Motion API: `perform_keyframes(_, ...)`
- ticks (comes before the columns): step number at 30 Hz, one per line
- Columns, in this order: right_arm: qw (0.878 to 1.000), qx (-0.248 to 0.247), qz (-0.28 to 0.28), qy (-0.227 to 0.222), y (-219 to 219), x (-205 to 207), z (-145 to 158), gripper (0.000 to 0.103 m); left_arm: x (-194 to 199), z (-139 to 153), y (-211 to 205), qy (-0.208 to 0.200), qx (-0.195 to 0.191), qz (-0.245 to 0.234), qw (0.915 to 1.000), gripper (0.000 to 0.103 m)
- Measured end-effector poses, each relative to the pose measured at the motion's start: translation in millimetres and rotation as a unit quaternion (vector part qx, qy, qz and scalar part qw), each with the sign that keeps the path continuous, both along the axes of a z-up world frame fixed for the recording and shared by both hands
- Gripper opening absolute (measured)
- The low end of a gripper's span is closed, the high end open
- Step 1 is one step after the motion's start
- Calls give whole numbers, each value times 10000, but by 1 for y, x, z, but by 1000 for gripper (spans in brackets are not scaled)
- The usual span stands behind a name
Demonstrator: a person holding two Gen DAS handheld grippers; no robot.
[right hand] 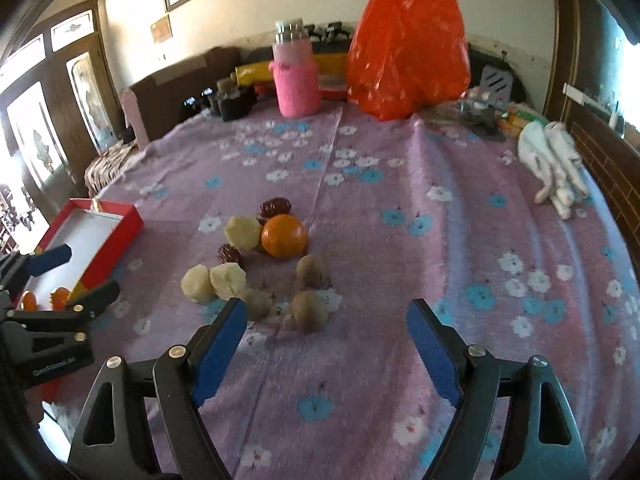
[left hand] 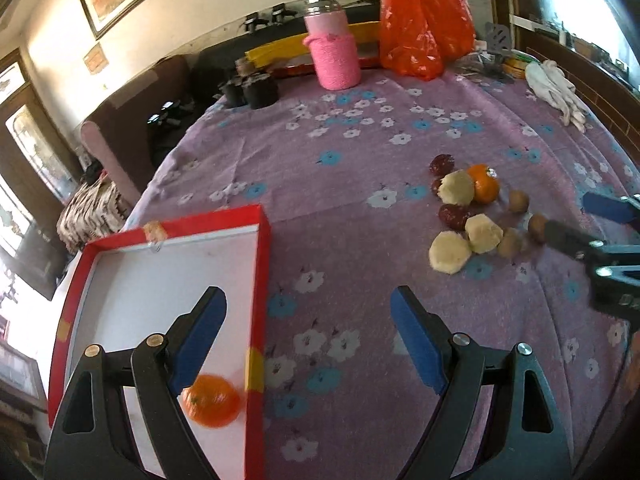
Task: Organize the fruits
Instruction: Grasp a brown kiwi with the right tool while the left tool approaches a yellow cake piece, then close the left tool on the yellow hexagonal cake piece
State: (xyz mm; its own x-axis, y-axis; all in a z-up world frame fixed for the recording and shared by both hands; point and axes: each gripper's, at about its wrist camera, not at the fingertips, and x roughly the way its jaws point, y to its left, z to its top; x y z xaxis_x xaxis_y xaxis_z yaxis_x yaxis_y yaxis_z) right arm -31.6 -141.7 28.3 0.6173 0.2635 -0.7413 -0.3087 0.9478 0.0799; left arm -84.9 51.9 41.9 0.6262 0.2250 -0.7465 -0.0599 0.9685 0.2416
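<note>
Spreading empty, the right gripper (right hand: 324,340) fingers hang just short of the brown fruits (right hand: 308,310) heaped ahead; left gripper (left hand: 308,336), likewise spread, straddles the red tray (left hand: 262,264) wall, orange (left hand: 212,400) inside.

Left tongs (left hand: 308,312) and right tongs (right hand: 326,326), black plastic arms, blue pads, silver screws

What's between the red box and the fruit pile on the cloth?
Nothing but bare floral tablecloth lies between the red box and the fruit pile. The left wrist view shows it best; the right wrist view agrees.
</note>
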Motion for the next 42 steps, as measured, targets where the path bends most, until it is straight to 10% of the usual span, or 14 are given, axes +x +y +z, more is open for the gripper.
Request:
perform_keyframes(18, 9990, -255, -60, 355, -3, 24, -23, 26, 43, -14, -34, 371, -346, -669, 9965, 84)
perform_keyframes(28, 9996, -76, -11, 272, -8, 24, -23, 25, 54, -28, -47, 619, -501, -960, 9922, 83)
perform_keyframes(42, 9979, 495, -92, 417, -36, 22, -15, 24, 54, -29, -47, 673, -1228, -1435, 9797, 46)
